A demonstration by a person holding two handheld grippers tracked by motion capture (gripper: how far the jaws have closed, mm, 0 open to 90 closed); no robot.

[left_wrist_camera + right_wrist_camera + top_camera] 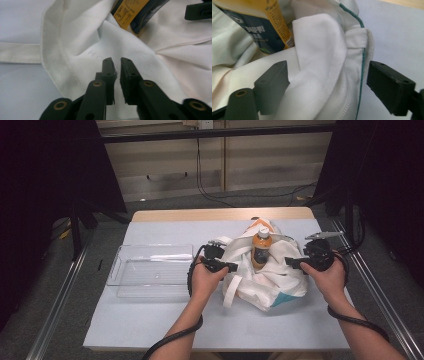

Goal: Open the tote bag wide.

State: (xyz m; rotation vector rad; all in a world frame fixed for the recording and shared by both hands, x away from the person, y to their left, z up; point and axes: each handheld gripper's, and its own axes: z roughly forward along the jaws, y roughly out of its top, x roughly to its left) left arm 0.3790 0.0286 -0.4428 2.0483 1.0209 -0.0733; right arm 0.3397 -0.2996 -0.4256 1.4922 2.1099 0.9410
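1. While both my hands hold at the middle of the grey-topped table [150, 320], its surface carries everything here, with a strip of bare wood at its far edge.
2. At the left of the table lies a clear plastic tray [150, 270], well apart from the bag.
3. Right of centre slumps the white cloth tote bag [260, 275], crumpled, its mouth open upward, one strap trailing toward me and a teal patch at its near corner; teal stitching runs along its hem in the right gripper view [361, 75].
4. Upright inside the bag's mouth stands a drink bottle [261, 247] with a white cap, orange contents and a dark-and-yellow label, cloth bunched around it; the label's edge shows at the top of the left gripper view [130, 12].
5. At the bag's left side, my left gripper [116, 65] has its jaws nearly together, a thin gap between them; the cloth lies just beyond the tips, and I cannot tell whether any is caught.
6. At the bag's right side, my right gripper [327, 77] stands spread wide, a raised fold of cloth between the jaws, neither pad pressing on it.
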